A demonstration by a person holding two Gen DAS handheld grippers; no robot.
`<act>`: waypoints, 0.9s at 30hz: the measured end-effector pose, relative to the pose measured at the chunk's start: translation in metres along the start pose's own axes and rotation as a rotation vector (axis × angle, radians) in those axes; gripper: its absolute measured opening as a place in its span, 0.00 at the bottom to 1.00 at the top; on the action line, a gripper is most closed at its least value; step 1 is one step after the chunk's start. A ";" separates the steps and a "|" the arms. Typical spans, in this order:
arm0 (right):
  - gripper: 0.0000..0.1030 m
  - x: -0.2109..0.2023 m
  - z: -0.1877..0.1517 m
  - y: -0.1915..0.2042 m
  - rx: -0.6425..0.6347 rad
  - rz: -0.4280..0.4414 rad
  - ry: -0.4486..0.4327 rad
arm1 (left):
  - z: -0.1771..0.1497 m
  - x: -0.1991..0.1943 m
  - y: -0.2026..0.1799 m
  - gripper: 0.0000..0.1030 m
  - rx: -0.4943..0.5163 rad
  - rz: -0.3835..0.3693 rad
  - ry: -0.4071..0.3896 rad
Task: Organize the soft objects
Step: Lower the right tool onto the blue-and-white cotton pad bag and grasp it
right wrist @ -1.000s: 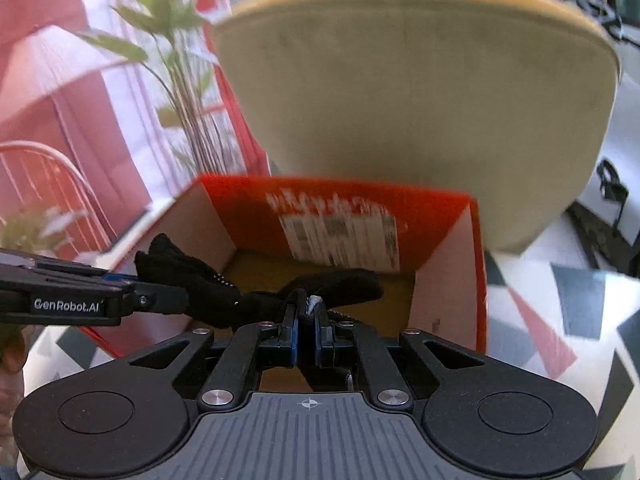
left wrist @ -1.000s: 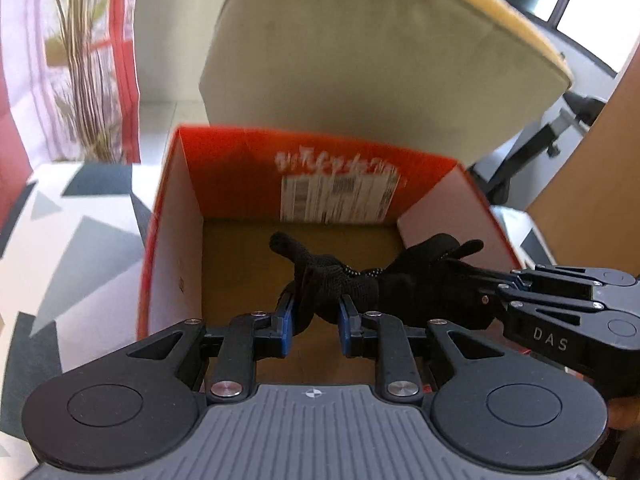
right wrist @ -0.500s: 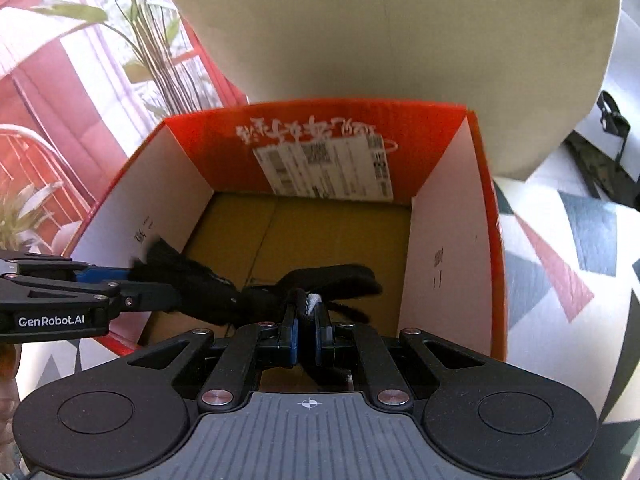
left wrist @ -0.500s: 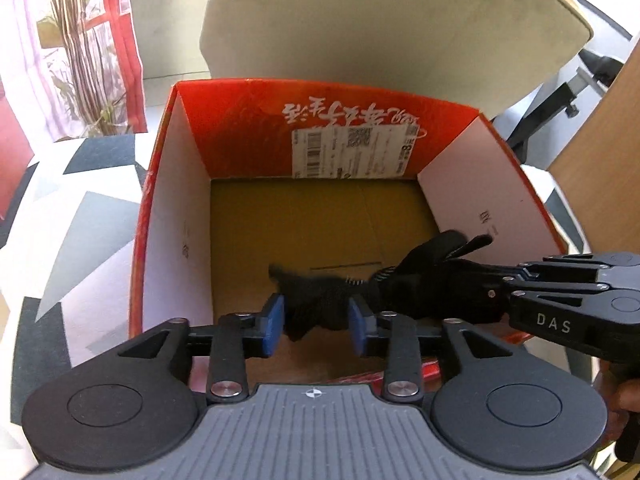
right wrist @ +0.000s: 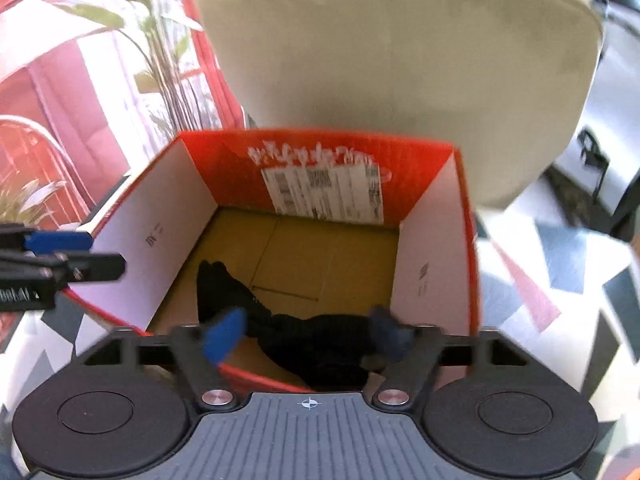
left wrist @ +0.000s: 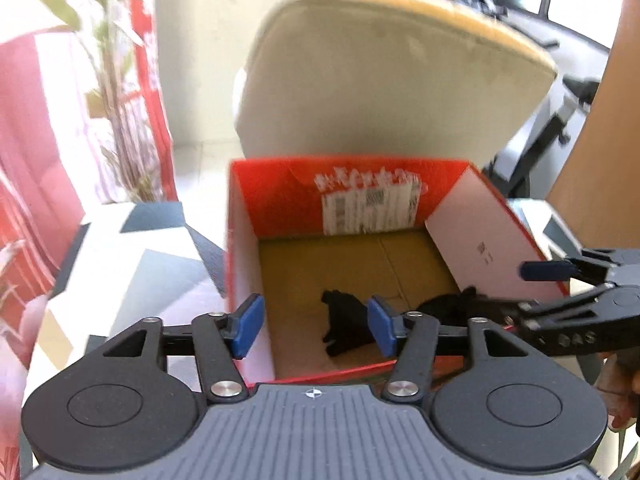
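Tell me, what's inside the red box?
A black glove lies on the brown bottom of the red box. A white label sticks on the back wall. The gripper hides the near corner.

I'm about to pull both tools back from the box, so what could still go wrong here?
1. The black glove lies on the box floor right below the right hand-held gripper, whose jaws are opening; its knit might catch a pad and lift out again.
2. The left hand-held gripper, jaws opening too, hangs over the near left wall; drawing back low could tip the box.
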State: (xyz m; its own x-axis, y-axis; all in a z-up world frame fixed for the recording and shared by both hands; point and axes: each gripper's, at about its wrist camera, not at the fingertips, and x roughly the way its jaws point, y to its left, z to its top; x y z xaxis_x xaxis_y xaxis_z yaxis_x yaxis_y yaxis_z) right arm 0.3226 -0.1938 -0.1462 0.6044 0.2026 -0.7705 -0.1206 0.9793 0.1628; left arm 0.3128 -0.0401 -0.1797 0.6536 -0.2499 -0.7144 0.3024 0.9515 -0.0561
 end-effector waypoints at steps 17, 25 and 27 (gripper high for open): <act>1.00 -0.094 -0.090 0.027 0.070 0.124 -0.229 | -0.087 -0.090 0.015 1.00 -0.083 0.051 -0.128; 1.00 -0.111 -0.144 0.024 0.119 0.082 -0.269 | -0.122 -0.097 0.004 1.00 -0.091 0.031 -0.089; 1.00 -0.114 -0.155 0.018 0.159 0.069 -0.267 | -0.130 -0.097 0.003 1.00 -0.092 0.029 -0.082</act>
State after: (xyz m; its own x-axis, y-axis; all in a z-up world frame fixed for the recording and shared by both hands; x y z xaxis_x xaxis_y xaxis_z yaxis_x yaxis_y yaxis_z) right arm 0.1297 -0.1989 -0.1506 0.7868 0.2394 -0.5689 -0.0564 0.9458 0.3199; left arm 0.1599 0.0101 -0.2012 0.7167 -0.2320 -0.6577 0.2199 0.9701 -0.1025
